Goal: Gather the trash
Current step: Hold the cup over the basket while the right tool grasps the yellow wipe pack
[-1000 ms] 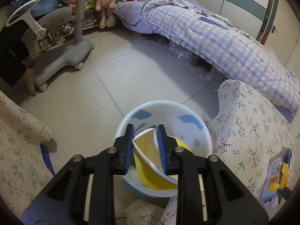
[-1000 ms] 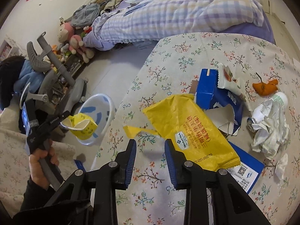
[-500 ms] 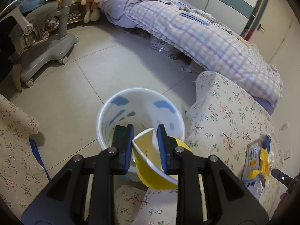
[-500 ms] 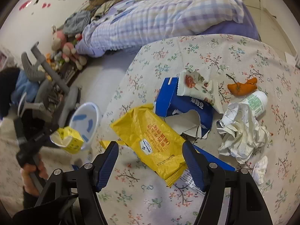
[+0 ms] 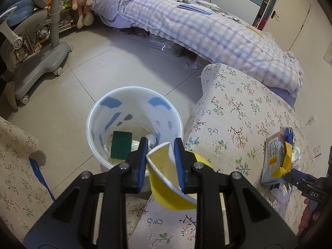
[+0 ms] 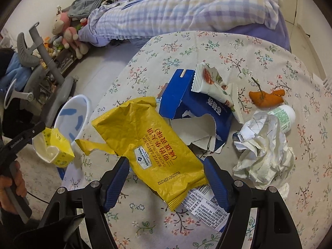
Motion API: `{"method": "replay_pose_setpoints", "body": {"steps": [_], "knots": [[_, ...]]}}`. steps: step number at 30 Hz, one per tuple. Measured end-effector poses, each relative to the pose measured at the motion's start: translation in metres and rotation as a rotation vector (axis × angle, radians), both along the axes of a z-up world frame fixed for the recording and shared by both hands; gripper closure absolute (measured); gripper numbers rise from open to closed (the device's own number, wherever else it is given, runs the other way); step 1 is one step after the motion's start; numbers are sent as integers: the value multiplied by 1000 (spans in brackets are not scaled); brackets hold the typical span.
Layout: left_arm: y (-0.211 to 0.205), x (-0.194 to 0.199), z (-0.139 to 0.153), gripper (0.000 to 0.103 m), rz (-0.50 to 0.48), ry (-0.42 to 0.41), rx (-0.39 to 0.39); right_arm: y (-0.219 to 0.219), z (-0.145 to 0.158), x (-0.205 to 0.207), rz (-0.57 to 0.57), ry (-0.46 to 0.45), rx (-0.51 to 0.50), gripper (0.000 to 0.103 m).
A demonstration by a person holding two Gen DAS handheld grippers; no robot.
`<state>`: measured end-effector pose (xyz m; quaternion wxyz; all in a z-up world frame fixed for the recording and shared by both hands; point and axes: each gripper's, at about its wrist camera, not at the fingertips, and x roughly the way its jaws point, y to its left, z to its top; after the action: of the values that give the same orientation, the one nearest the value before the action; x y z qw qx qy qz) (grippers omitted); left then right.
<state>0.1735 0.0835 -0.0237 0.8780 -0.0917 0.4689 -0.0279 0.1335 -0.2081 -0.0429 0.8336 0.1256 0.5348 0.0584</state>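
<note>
Hard to see the whole yellow cup (image 5: pixel 166 188) from the left wrist view – the left gripper (image 5: pixel 160 155) is clamped on its squashed rim and the black arms cover the lower part. It hangs just beside the white bin (image 5: pixel 132 95), over the edge of the floral tablecloth (image 5: pixel 238 112). Down in the bin there's a green sponge (image 5: pixel 121 145) plus a small bottle, half hidden behind a finger. The right gripper (image 6: pixel 168 178) has just been opening, its pads straddling the yellow wrapper (image 6: pixel 149 143) without pressing it. A barcode sheet (image 6: pixel 205 203) pokes out underneath, a torn blue box (image 6: pixel 186 103) and crumpled paper (image 6: pixel 263 151) crowd close behind.
</note>
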Motion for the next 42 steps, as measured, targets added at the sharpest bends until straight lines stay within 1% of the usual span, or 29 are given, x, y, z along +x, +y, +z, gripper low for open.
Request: {"method": "replay_pose_setpoints", "body": {"steps": [3,6,8,9,11,13,17,21,25,26,28,30,32,33,34,35,40,42], "knots": [[-4,-3,2,76,-13,-3,0,-4,-3,-2,-7,9,30,29],[-7,-5,3,76,-22,-6,0,-9,-6,-5,-24,21,52,43],[-8,-6,3,76,-25,-7,1,-13,-7,-7,-39,31,82,61],[-8,-7,3,76,-27,-7,2,-15,-8,-8,-45,39,105,65],[-7,-8,3,76,-27,-8,1,-16,-9,-11,-49,43,120,81],[-8,-7,3,76,-26,-8,1,-16,-10,-11,-48,43,129,91],[-4,-8,4,76,-13,-6,-9,-16,-7,-14,-41,33,152,95],[-1,-9,6,76,-10,-7,-19,-17,-4,-15,-53,24,177,96],[1,-9,7,76,-23,-14,-17,-16,0,-14,-65,3,154,95],[1,-9,7,76,-21,-13,-18,-17,-1,-12,-72,7,161,90],[0,-10,7,76,-18,-12,-19,-17,-4,-10,-82,17,157,85],[1,-10,7,76,-18,-13,-21,-16,-7,-7,-87,25,152,76],[1,-10,7,76,-20,-13,-19,-15,-12,-2,-91,36,155,63],[1,-10,7,76,-18,-12,-19,-15,-13,0,-90,36,156,59],[2,-10,7,76,-20,-11,-18,-14,-14,1,-90,34,155,49],[2,-10,8,76,-21,-9,-17,-14,-15,2,-90,31,152,47],[3,-11,7,76,-27,-6,-14,-6,-16,7,-69,15,152,47],[3,-11,7,76,-32,-6,-14,-1,-18,10,-40,10,159,47]]}}
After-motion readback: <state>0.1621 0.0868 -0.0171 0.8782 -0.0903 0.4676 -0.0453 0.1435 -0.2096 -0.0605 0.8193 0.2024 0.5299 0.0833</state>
